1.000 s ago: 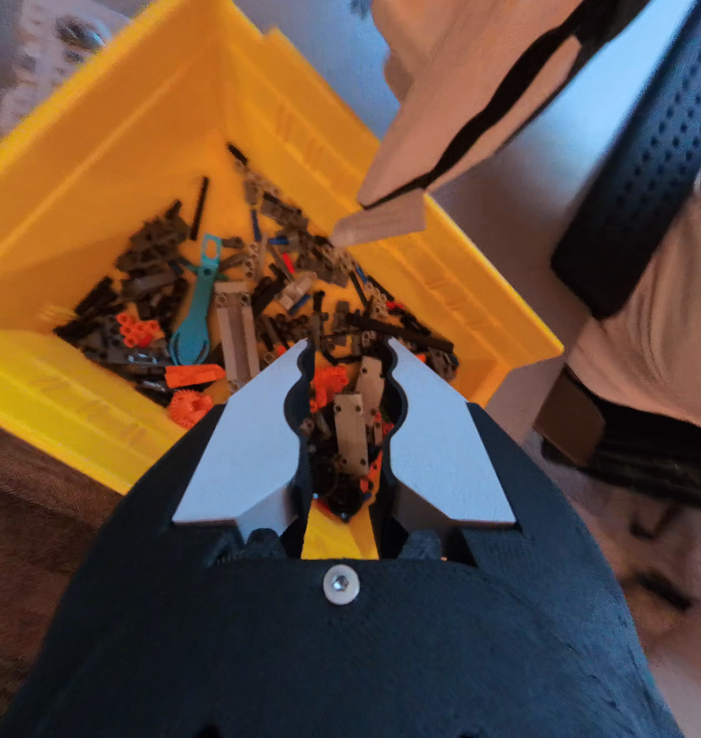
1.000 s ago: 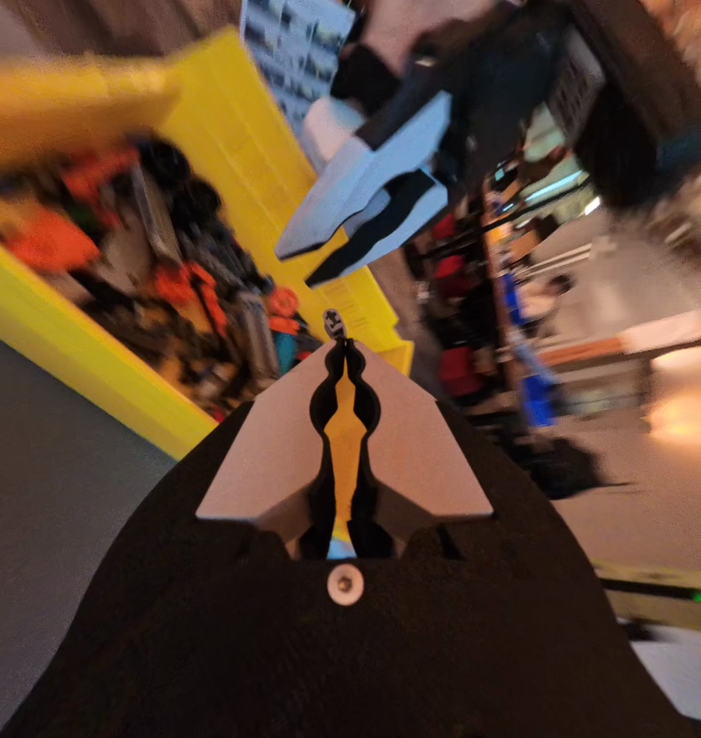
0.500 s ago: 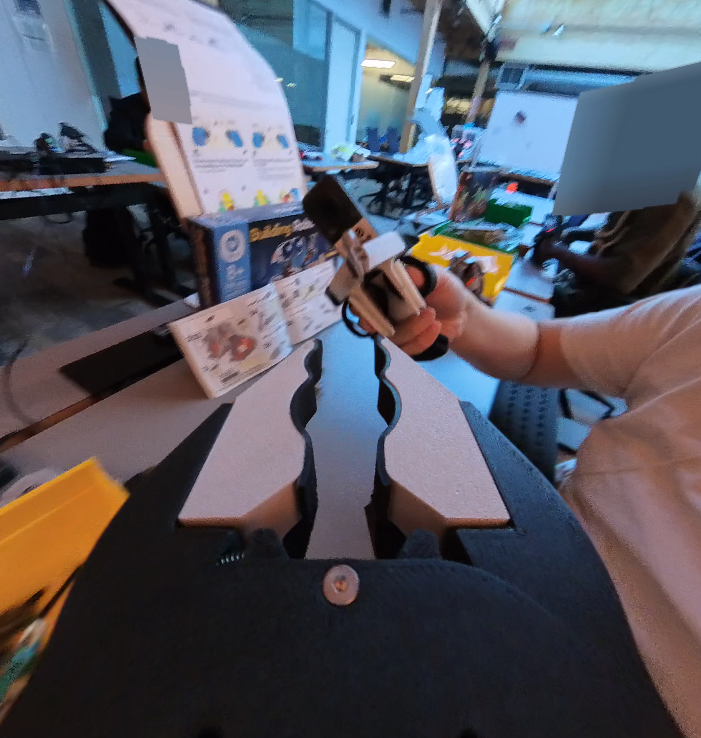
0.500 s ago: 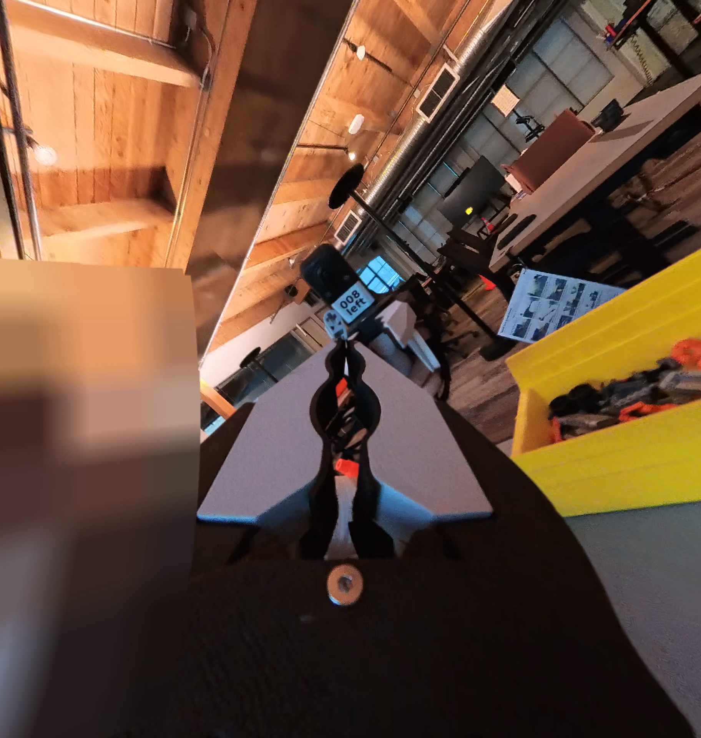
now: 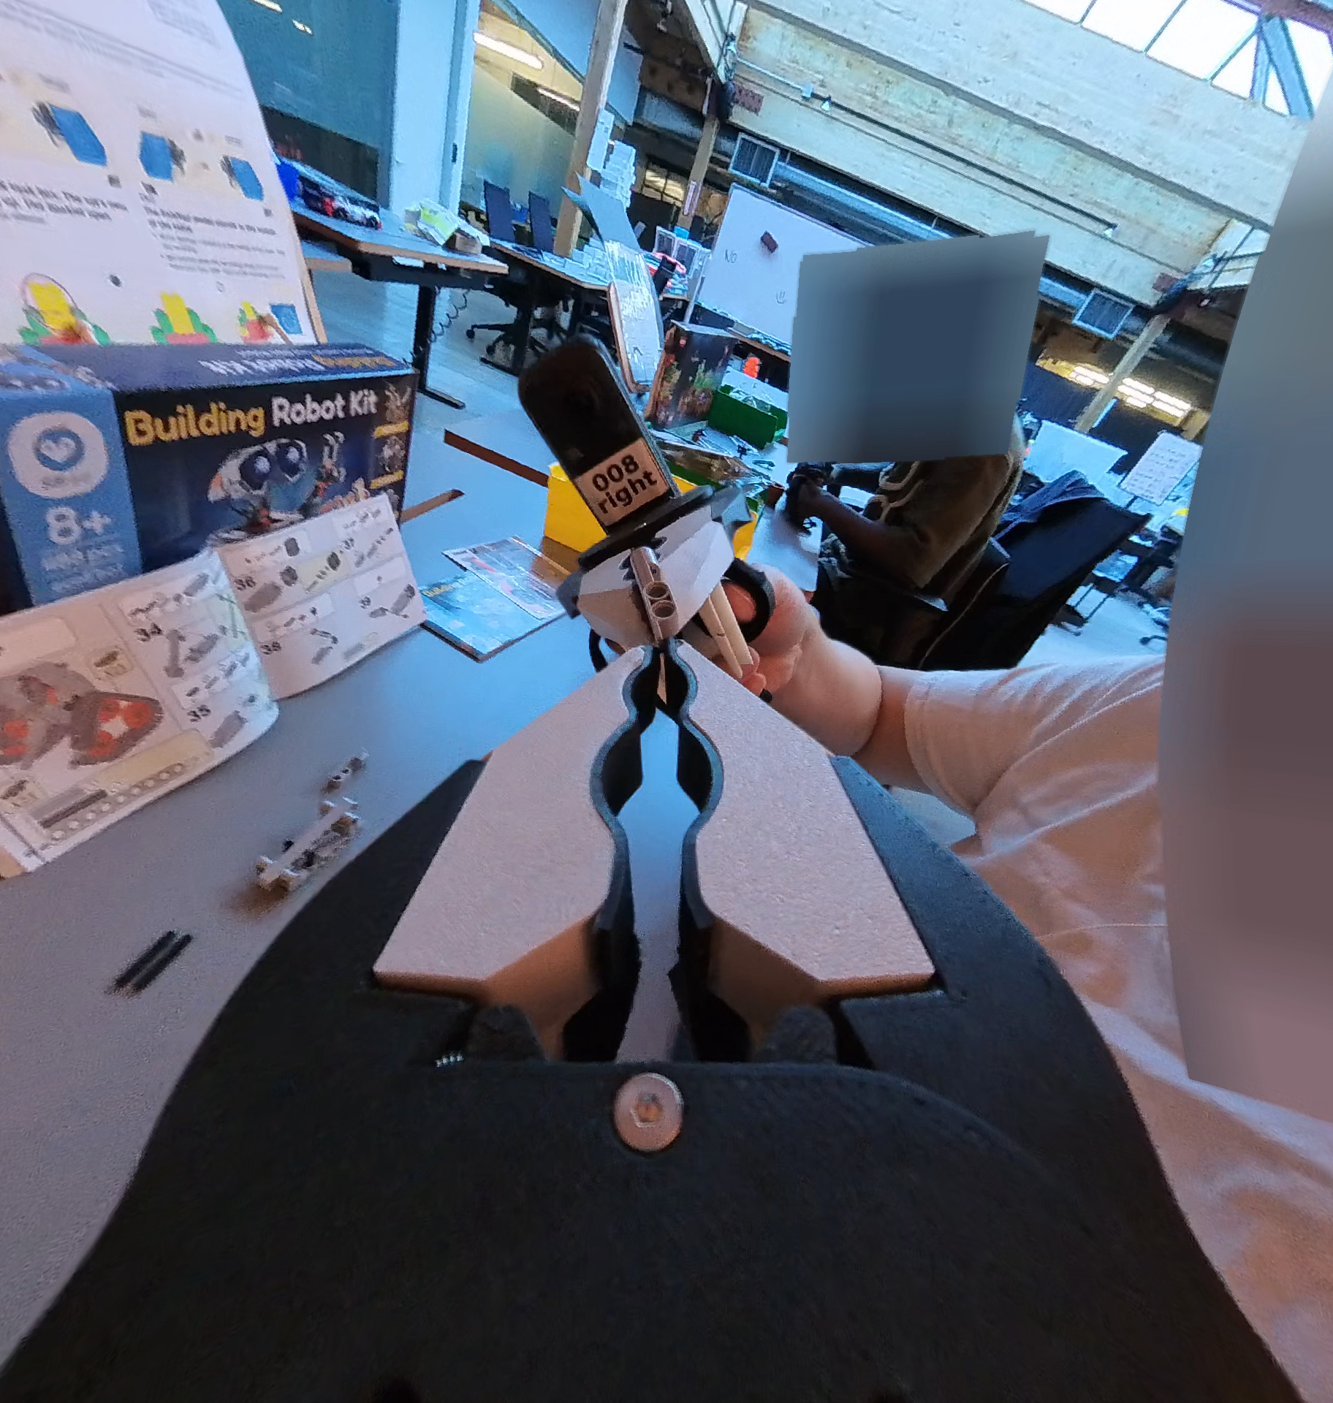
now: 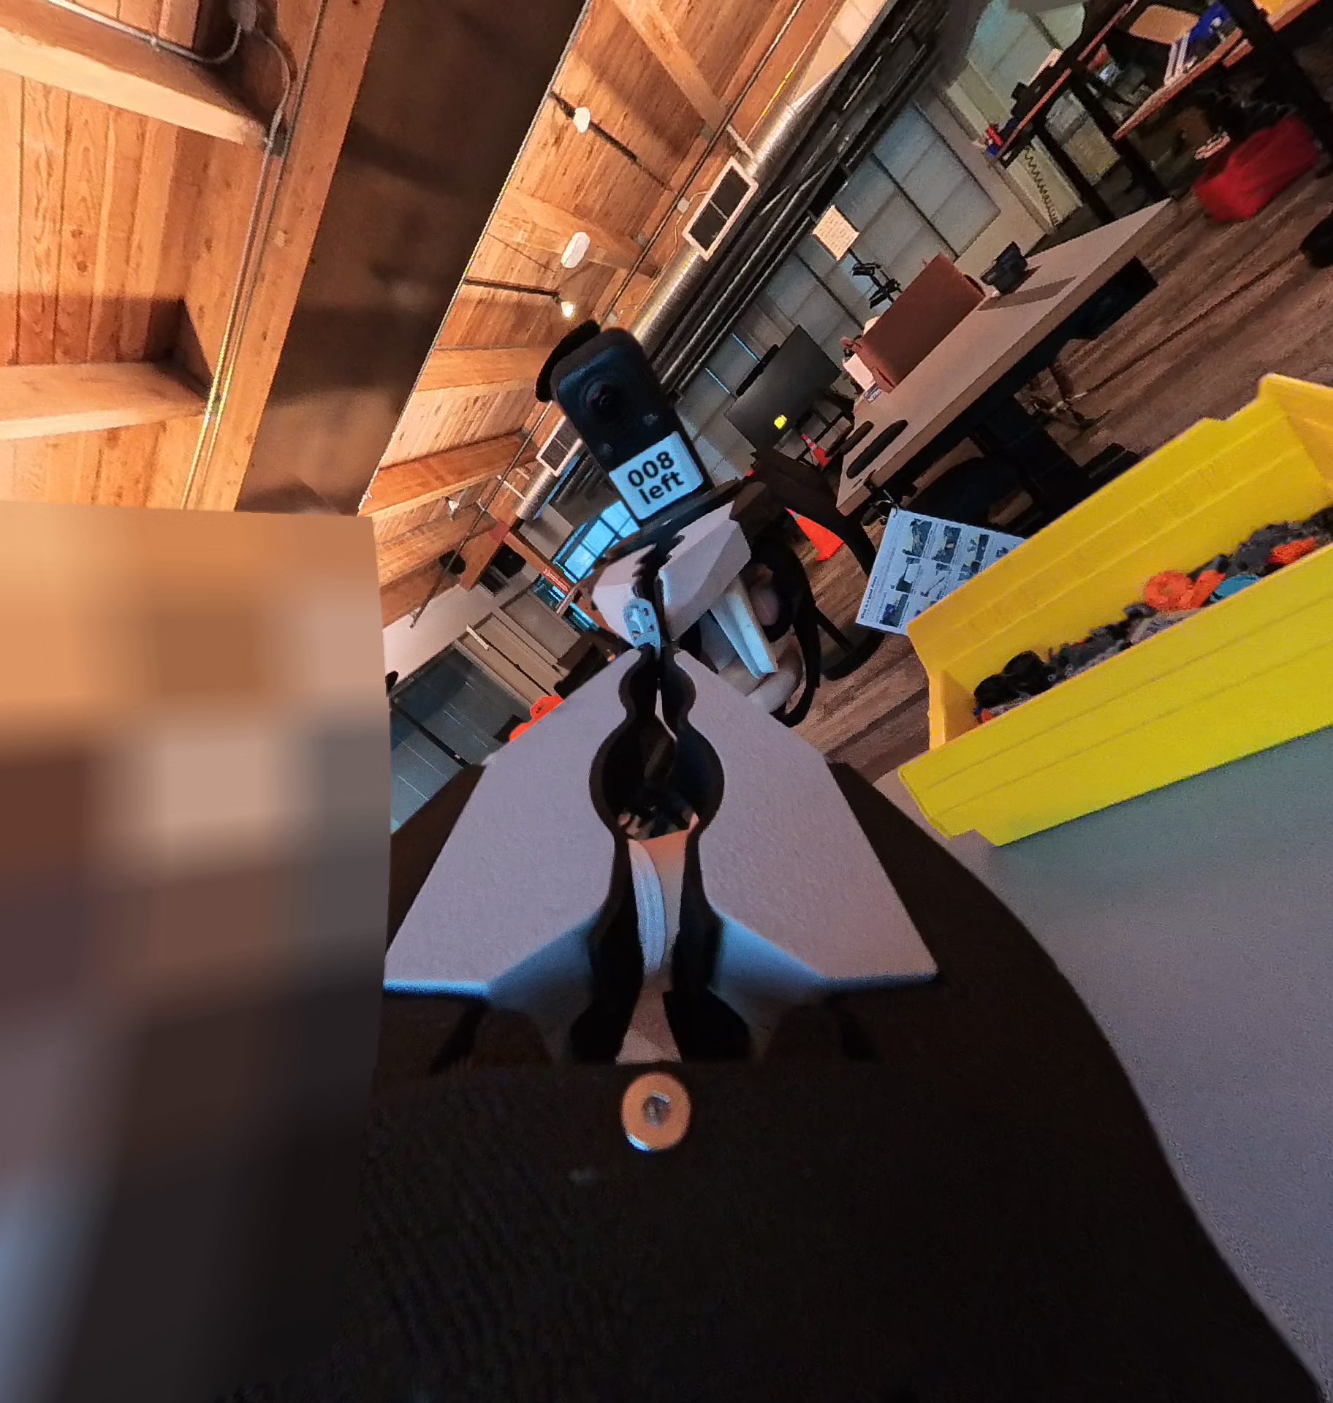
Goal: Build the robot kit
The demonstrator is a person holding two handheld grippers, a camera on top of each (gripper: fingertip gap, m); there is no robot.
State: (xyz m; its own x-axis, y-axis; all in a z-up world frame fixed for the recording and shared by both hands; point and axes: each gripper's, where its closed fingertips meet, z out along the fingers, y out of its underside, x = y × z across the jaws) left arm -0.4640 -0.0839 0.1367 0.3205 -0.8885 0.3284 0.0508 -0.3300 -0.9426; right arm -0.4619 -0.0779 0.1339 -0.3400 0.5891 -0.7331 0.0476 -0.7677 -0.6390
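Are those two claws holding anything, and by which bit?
The right gripper pinches a small grey holed building piece by its lower end. The left gripper looks shut; whether it holds anything is unclear.

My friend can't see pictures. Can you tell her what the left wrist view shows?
The left gripper, nearly shut, points at the right gripper, which a hand holds up and which pinches a small grey brick piece. On the grey table lie an open booklet, a blue box and loose pieces.

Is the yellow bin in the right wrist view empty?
No: the yellow bin holds a heap of dark and orange building pieces.
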